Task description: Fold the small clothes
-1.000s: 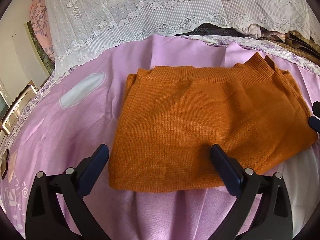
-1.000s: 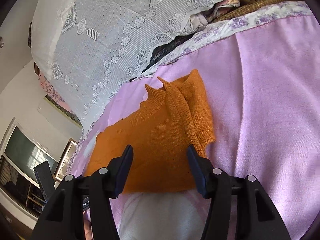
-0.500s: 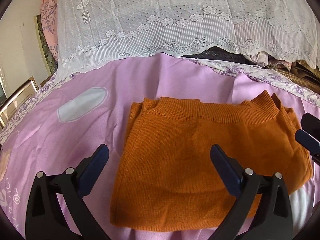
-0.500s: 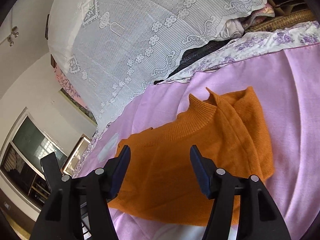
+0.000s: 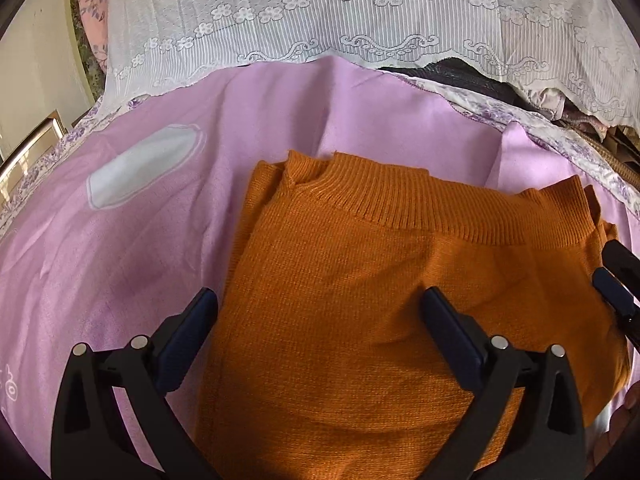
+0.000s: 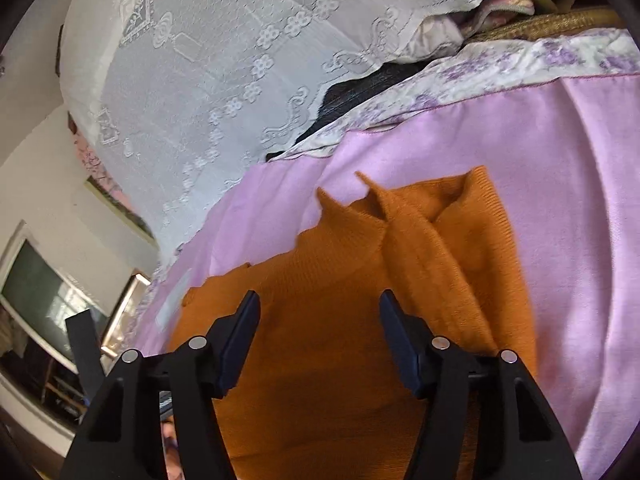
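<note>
Folded orange sweater (image 5: 400, 280) lies on a pink sheet (image 5: 140, 240), beneath the wide-open left gripper (image 5: 320, 312) and the right gripper (image 6: 320, 316), its empty jaws just opening.

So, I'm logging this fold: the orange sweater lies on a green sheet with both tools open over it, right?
Not green: the sheet is pink-lilac, as the left wrist view shows. The rest holds: the orange sweater lies on it, with the left tool and right tool open over it.

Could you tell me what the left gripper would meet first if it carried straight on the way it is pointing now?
Most likely the orange sweater: the left gripper has open, empty jaws aimed down at its folded body on the pink sheet. How far off the knit lies is unclear.
</note>
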`<state>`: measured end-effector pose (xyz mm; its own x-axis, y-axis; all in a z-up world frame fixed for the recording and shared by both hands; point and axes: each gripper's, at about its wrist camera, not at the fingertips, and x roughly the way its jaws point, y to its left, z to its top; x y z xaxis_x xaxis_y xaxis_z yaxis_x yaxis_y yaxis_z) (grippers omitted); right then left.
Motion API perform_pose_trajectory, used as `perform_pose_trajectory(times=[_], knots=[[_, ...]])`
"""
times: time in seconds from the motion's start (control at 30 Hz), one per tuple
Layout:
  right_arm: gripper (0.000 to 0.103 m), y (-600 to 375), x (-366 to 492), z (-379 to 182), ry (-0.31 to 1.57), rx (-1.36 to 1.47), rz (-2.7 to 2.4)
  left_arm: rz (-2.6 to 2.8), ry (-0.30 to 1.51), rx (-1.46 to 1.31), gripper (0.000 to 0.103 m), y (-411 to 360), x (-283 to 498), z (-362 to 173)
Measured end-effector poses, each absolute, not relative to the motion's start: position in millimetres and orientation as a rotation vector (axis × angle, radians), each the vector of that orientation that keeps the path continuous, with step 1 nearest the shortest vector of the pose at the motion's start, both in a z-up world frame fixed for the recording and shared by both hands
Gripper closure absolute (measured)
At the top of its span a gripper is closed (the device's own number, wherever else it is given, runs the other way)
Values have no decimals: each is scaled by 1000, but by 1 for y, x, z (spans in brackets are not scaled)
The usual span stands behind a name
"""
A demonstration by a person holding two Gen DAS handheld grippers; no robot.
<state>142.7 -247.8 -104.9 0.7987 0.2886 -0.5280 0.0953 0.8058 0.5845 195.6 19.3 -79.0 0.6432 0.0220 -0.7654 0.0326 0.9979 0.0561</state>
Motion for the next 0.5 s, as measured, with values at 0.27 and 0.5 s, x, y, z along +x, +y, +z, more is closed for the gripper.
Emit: perform_pose_trajectory(times=[0.27, 0.5], knots=[[34, -290, 128, -114, 566, 833, 49, 16, 849, 94, 4, 15, 191, -77], [28, -244, 112, -75, 452, 508, 47, 31, 831, 127, 4, 12, 188, -76]])
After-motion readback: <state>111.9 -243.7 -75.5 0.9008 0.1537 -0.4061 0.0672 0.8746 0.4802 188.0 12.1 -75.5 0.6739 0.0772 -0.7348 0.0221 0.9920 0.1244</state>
